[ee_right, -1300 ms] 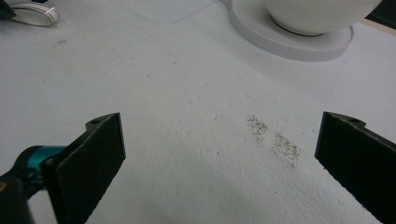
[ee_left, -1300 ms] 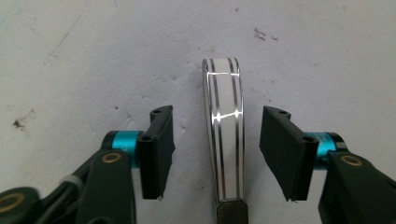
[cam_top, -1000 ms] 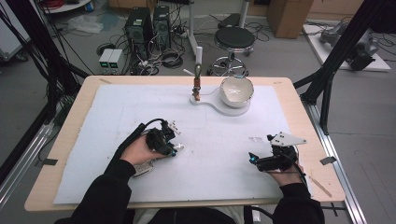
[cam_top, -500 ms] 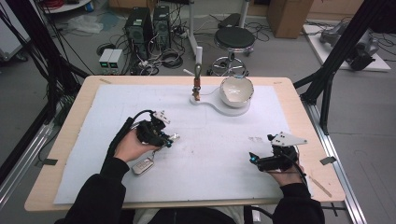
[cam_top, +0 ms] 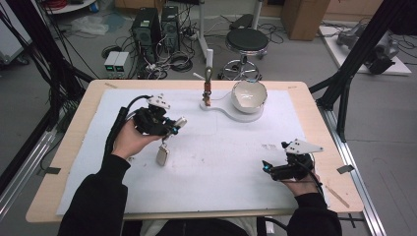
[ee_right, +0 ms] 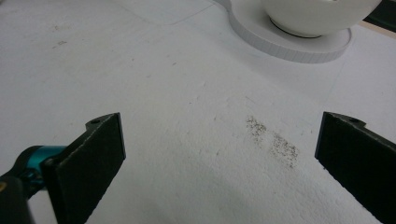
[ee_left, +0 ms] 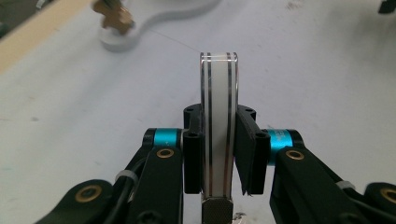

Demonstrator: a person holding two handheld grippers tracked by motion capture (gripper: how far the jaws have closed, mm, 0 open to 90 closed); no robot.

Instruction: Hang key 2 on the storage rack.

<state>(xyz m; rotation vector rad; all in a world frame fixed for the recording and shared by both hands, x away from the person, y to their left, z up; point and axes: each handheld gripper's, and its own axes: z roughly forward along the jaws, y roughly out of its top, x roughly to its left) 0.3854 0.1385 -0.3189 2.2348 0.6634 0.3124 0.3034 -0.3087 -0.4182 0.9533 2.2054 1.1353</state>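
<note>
Near the worktop's far edge a white bowl (cam_top: 249,95) sits on its stand (cam_top: 223,109), while the left gripper (cam_top: 169,129) jaws clamp a flat clear case (ee_left: 218,126) edge-on above the mat, and the right gripper (cam_top: 268,167) jaws gape empty.

Glossy clear-plastic flask (ee_left: 218,126), knurled metal cap (ee_left: 216,207).

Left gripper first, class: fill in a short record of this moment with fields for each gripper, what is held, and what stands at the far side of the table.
left gripper: shut on clear flat bottle, lifted above the mat
right gripper: open, nothing between its fingers, low over the white mat
far side: white bowl on a white stand
</note>
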